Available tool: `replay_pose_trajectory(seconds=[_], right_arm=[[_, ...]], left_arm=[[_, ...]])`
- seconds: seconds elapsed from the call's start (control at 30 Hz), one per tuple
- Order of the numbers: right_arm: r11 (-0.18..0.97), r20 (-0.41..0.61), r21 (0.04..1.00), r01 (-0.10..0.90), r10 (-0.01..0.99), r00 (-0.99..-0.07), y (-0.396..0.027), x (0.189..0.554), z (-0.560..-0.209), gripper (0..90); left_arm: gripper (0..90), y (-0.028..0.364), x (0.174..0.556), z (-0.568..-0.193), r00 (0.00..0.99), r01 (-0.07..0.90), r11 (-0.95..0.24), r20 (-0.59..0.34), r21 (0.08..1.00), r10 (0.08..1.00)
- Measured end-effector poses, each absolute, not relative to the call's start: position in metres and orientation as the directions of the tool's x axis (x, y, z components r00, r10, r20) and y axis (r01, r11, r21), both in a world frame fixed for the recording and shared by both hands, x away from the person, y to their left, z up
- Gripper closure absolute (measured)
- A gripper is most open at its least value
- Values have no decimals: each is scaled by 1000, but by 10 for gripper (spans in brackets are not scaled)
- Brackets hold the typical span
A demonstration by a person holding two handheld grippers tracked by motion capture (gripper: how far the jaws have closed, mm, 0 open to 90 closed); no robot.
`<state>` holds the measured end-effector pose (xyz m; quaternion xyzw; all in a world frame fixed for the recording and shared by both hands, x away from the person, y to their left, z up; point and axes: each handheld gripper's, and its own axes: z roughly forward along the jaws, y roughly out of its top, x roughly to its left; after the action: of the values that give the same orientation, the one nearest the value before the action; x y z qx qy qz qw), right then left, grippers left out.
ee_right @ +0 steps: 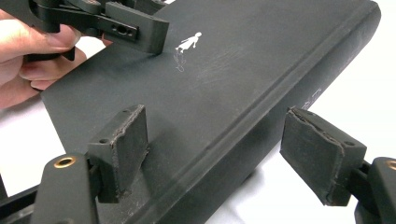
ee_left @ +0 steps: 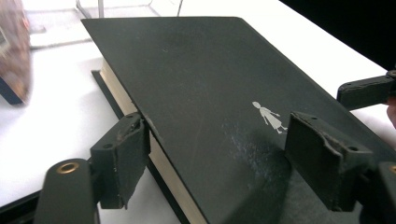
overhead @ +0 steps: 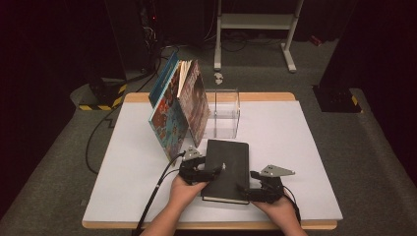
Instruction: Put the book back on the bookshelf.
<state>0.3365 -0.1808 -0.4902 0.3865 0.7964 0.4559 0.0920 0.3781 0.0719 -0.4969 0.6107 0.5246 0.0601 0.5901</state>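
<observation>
A black hardcover book (overhead: 227,169) with a small white figure on its cover (ee_left: 267,115) lies flat on the white table (overhead: 295,147). My left gripper (overhead: 205,172) straddles the book's left long side, where the cream pages show. One pad (ee_left: 122,161) sits against the edge of the top cover and the other (ee_left: 324,158) stands over the cover; the jaws are open. My right gripper (overhead: 253,189) straddles the spine near the book's front right corner. It is open too, with one pad (ee_right: 123,149) over the cover and the other (ee_right: 322,154) beside the spine, apart from it.
Two colourful picture books (overhead: 177,105) stand leaning together behind the black book at the left. A clear plastic box (overhead: 223,113) stands to their right. A white metal frame (overhead: 255,22) stands on the floor beyond the table. The table's front edge (overhead: 211,225) is close to the hands.
</observation>
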Motion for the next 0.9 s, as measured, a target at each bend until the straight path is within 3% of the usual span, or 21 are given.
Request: replay_pose_trajectory(seconds=[0.1,0.13,0.3,0.63,0.9], right_arm=[[277,216,799,534,697,-684,-182,337,-490,219],[266,231,800,539,692,-684,-183,338,-490,218],[249,253,800,545,685,-683,-187,338,-489,220],[240,277,792,562,678,-681,-188,341,-492,217],[241,283,787,568,678,-679,-188,342,-493,221]], left_arm=[[269,72,373,-488,470,524,249,-520,814,713],[315,73,371,-482,491,501,237,-499,832,714],[428,80,377,-470,516,525,207,-503,825,693],[426,80,382,-474,491,572,215,-540,792,684],[335,74,383,-479,465,584,215,-540,783,702]])
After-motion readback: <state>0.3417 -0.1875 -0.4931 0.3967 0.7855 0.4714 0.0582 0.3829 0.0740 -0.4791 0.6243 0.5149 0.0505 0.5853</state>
